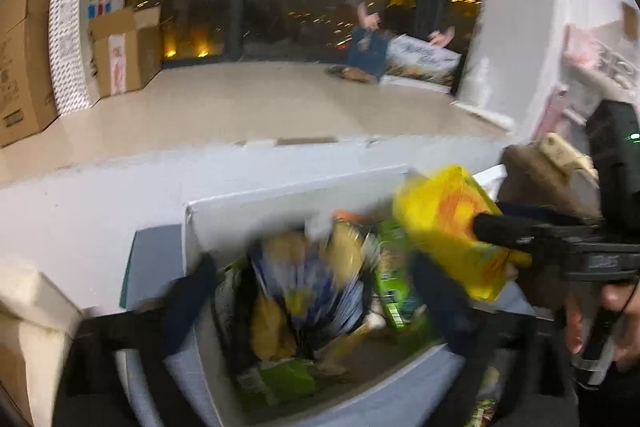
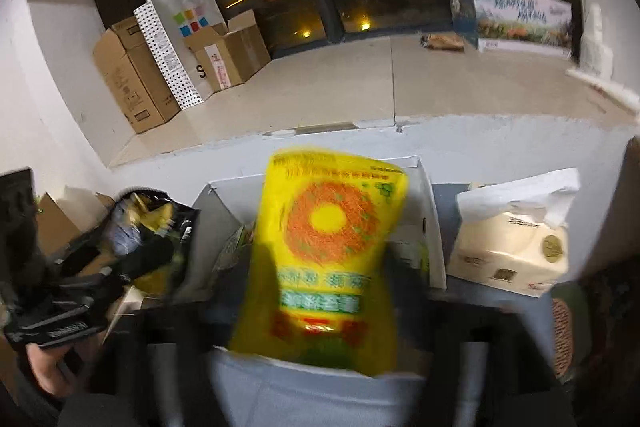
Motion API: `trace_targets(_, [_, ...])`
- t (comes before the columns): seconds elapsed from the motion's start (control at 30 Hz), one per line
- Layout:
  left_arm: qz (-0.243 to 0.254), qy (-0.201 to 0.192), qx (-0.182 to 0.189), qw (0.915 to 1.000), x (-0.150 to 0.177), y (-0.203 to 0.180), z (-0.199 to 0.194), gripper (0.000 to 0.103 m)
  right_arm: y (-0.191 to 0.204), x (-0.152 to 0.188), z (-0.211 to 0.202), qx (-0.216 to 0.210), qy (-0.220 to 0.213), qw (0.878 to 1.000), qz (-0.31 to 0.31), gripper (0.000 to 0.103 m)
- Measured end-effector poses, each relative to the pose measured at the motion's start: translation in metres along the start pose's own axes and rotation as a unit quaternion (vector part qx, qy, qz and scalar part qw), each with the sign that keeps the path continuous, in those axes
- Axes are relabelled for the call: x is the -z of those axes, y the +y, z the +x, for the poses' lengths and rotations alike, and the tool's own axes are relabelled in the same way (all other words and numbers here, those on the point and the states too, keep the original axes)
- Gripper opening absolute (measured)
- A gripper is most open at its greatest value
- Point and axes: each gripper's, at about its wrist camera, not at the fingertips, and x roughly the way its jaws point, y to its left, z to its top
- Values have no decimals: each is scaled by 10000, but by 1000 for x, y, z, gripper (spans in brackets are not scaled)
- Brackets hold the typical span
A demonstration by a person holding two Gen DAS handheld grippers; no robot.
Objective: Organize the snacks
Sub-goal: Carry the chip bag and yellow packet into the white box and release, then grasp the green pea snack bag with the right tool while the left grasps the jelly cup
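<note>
The right gripper [image 2: 320, 339] held the yellow snack bag [image 2: 324, 247] above the white box [image 2: 434, 227]; lowering it upright would suit. Left gripper's [image 1: 308, 291] state: cannot tell.

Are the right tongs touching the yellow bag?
Touching. In the left wrist view, a black finger of the right tongs presses on the yellow bag, held above the white box.
</note>
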Motion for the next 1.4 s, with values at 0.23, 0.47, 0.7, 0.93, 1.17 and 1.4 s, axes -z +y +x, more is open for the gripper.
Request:
trace_targets(0.23, [-51, 102, 14, 9999, 25, 5, -12, 103, -8, 12, -14, 124, -428, 9989, -110, 103])
trace_targets(0.47, [83, -200, 59, 9997, 62, -2, -71, 103, 13, 47, -69, -66, -717, 9963, -471, 103])
trace_targets(0.7, [128, -332, 250, 9991, 129, -20, -132, 103, 29, 120, -101, -97, -478, 9952, -854, 103])
trace_targets(0.93, [215, -114, 275, 9993, 198, -36, -168, 103, 37, 204, -79, 111, 140, 9946, -1020, 103])
trace_targets(1.17, [-73, -87, 216, 9997, 219, -30, -180, 103, 36, 208, -30, -56, 660, 9937, -906, 103])
trace_targets(1.4, [-284, 54, 129, 9995, 224, -20, -172, 103, 24, 201, 21, 223, 1120, 9905, -766, 54])
